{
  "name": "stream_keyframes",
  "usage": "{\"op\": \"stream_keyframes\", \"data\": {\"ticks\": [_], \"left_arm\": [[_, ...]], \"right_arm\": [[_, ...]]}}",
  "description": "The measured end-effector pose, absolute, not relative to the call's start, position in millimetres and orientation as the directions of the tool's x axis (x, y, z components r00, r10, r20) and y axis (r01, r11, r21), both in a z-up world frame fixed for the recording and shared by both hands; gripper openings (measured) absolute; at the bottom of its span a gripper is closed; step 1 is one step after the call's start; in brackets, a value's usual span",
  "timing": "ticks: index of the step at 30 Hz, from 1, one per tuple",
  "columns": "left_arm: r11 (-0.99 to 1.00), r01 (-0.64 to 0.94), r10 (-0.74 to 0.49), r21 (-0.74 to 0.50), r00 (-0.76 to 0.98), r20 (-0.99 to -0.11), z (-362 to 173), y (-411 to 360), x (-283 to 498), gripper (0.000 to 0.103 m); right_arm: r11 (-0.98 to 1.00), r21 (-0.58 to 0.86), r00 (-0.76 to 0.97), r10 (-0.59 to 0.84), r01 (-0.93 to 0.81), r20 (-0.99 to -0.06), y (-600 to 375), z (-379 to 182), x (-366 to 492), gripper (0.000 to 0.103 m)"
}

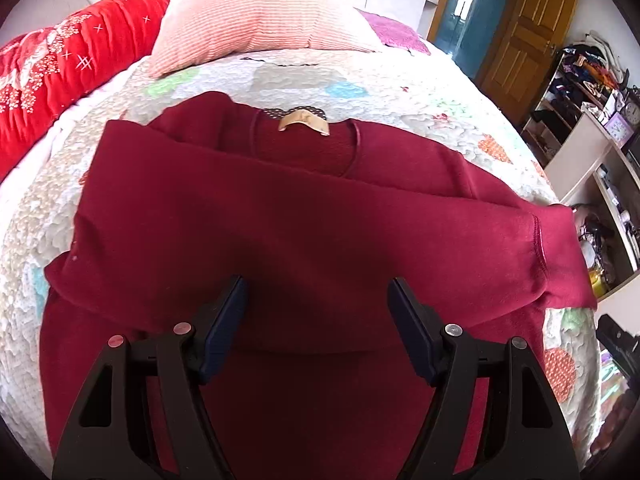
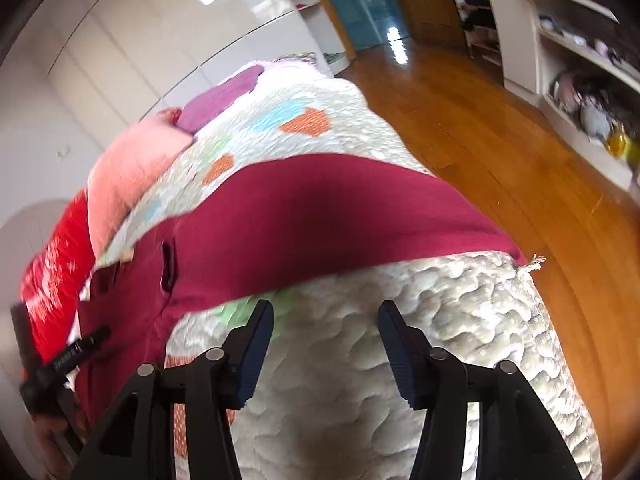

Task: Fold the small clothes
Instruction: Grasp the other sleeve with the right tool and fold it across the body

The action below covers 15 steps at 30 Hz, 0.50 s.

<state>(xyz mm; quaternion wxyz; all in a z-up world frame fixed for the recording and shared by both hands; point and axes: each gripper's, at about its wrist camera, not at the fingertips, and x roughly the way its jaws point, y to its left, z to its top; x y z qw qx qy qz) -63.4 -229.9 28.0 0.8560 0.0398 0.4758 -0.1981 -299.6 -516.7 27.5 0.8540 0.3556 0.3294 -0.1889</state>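
A dark red sweatshirt (image 1: 280, 216) lies flat on the quilted bed, neck label (image 1: 304, 123) away from me, one sleeve folded across the chest with its cuff (image 1: 560, 256) at the right. My left gripper (image 1: 316, 300) is open and empty just above the shirt's lower body. In the right wrist view the same red sweatshirt (image 2: 320, 216) stretches across the bed's corner. My right gripper (image 2: 326, 324) is open and empty over bare quilt, just short of the sleeve's edge. The left gripper's tool shows at the left of the right wrist view (image 2: 68, 360).
The patchwork quilt (image 1: 420, 92) covers the bed. A pink striped pillow (image 1: 256, 20) and a red blanket (image 1: 60, 64) lie at the head. The bed edge drops to a wooden floor (image 2: 500, 128) on the right. Cluttered shelves (image 1: 592, 120) stand beyond.
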Motion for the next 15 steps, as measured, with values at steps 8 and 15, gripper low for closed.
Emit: {"op": "stream_keyframes", "data": {"ticks": [8,15], "left_arm": [[0.917,0.381,-0.293,-0.113,0.455,-0.841,29,-223,-63,0.072],[0.941,0.318,-0.271,-0.117,0.501,-0.822,41,-185,-54,0.072]], "right_arm": [[0.411,0.711,0.803,-0.096,0.571,-0.589,-575,-6,-291,0.063],[0.506,0.683,0.837,-0.163,0.526,-0.523,-588,34,-284,0.016]]}}
